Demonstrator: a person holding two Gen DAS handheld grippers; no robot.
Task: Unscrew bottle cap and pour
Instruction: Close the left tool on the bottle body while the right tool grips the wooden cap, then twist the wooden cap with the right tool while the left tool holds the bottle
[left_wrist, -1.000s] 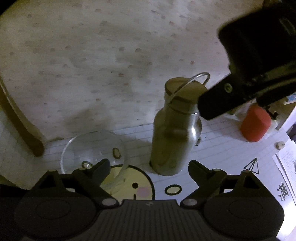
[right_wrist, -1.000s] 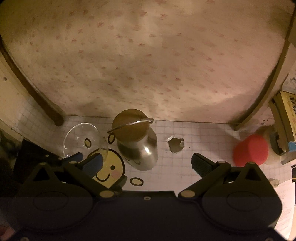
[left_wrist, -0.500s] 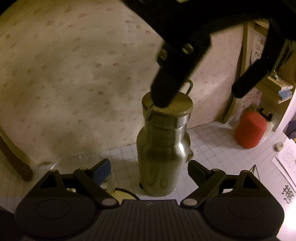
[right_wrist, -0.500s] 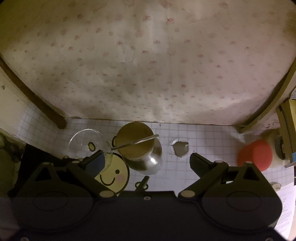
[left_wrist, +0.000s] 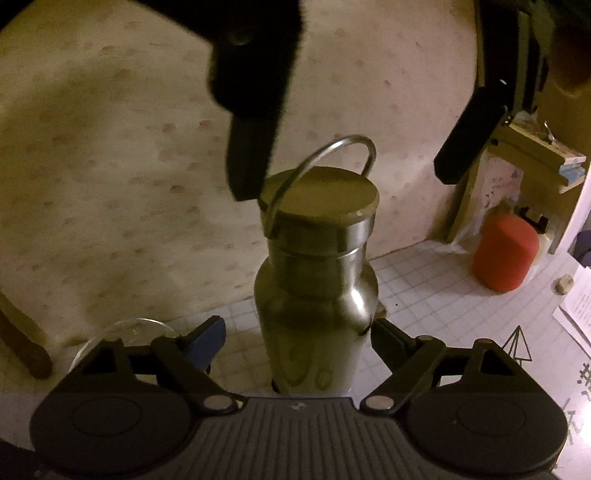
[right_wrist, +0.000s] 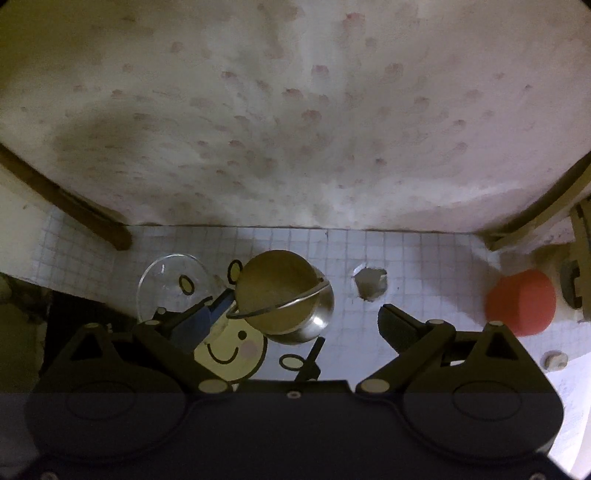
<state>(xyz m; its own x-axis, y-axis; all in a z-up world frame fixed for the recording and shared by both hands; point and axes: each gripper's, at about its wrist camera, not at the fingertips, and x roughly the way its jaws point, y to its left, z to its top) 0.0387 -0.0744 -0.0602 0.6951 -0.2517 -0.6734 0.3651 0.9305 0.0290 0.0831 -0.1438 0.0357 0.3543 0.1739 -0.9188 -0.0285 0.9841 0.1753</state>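
White grid-patterned table (right_wrist: 424, 254), carrying all items. Left hand-held gripper (left_wrist: 295, 341), jaws apart, flanking the lower body of the upright brushed steel bottle (left_wrist: 314, 314), apparently to brace it. Right hand-held gripper (left_wrist: 347, 173), jaws apart, poised above the bottle's round wood-topped cap (left_wrist: 321, 197) with wire loop handle (left_wrist: 332, 155), evidently to grip and unscrew; cap on. Clear glass bowl (right_wrist: 171, 284) just beside the bottle, presumably for pouring. Red cylindrical container (right_wrist: 521, 301), well apart.
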